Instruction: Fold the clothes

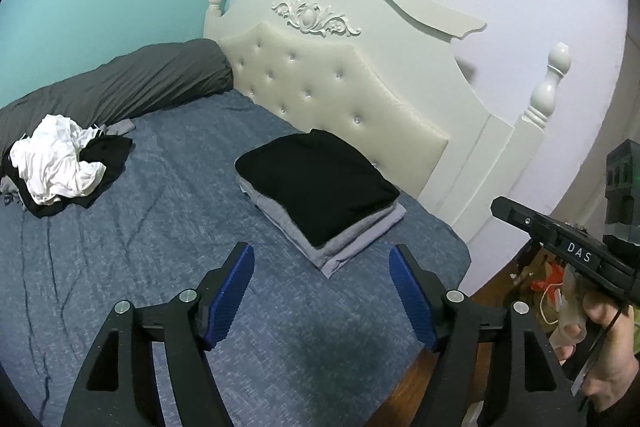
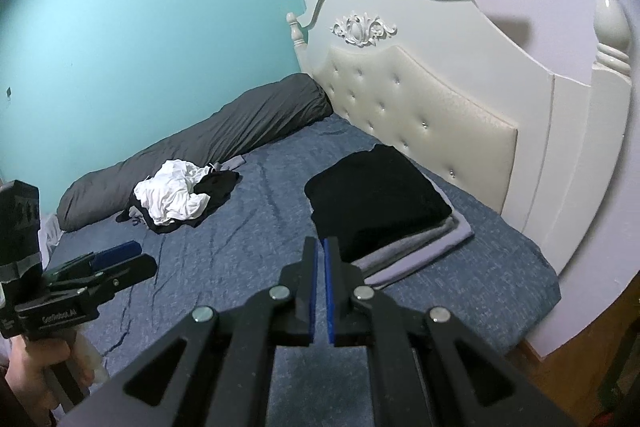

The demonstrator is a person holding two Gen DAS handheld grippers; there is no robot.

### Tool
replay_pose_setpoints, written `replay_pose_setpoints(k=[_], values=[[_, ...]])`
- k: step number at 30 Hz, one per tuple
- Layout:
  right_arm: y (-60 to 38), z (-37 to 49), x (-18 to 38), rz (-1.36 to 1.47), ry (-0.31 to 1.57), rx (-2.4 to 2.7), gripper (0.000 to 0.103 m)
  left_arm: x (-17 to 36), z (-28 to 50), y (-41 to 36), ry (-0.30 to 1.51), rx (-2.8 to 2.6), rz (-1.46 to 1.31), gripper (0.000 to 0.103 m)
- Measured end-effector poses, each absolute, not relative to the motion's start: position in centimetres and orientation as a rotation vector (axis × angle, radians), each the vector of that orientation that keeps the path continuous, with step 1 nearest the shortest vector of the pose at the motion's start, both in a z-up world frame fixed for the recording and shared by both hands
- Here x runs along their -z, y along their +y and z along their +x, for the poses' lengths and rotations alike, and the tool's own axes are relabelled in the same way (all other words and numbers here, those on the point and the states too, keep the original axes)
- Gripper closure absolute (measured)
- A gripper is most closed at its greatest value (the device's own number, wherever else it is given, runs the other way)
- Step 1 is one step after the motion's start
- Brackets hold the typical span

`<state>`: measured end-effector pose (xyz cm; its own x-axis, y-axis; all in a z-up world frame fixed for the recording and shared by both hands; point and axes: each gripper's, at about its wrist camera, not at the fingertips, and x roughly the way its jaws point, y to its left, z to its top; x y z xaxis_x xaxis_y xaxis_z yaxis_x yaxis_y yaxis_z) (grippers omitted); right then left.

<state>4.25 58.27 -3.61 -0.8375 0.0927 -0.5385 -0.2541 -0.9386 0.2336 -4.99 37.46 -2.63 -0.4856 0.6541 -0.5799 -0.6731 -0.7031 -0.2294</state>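
Left gripper (image 1: 322, 253) spread wide, right gripper (image 2: 321, 241) pinched empty (folded stack (image 1: 320, 187) untouched)

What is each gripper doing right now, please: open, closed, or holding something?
Left gripper: open, nothing between its pads.
Right gripper: closed, holding nothing.

Pretty dim indoor light, cool bluish cast all over. Both views are bent hard by the fisheye, with black vignetting at the corners. A soft glow is seen on the teal wall (image 2: 120, 27), and small glints on the bedpost (image 1: 558, 59). Soft shadows are cast on the headboard (image 2: 516, 27). Slight graininess is noticed on the bedsheet (image 1: 160, 187).
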Motion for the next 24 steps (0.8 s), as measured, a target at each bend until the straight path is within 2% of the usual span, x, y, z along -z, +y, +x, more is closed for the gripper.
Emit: replay_pose_setpoints(k=[5, 9, 11, 16, 24], values=[[57.4, 5.4, 3.3, -0.8, 0.45, -2.804, 0.093, 2.3, -3.7, 37.1, 0.058, -2.188, -0.828, 0.021], [56.8, 6.2, 3.3, -0.805, 0.447, -2.791, 0.074, 2.1, -2.8, 36.7, 0.068, -2.184, -0.818, 0.018], [56.4, 6.7, 3.4, -0.808, 0.448, -2.786, 0.071, 2.0, -2.4, 36.4, 0.066, -2.182, -0.816, 0.017], [55.5, 7.9, 3.3, -0.795, 0.451, -2.765, 0.052, 1.9, -1.6, 35.9, 0.068, -2.176, -0.808, 0.01], [54.1, 9.4, 3.3, -0.788, 0.423, -2.736, 0.035, 1.4, -0.3, 34.9, 0.075, -2.175, -0.782, 0.004]])
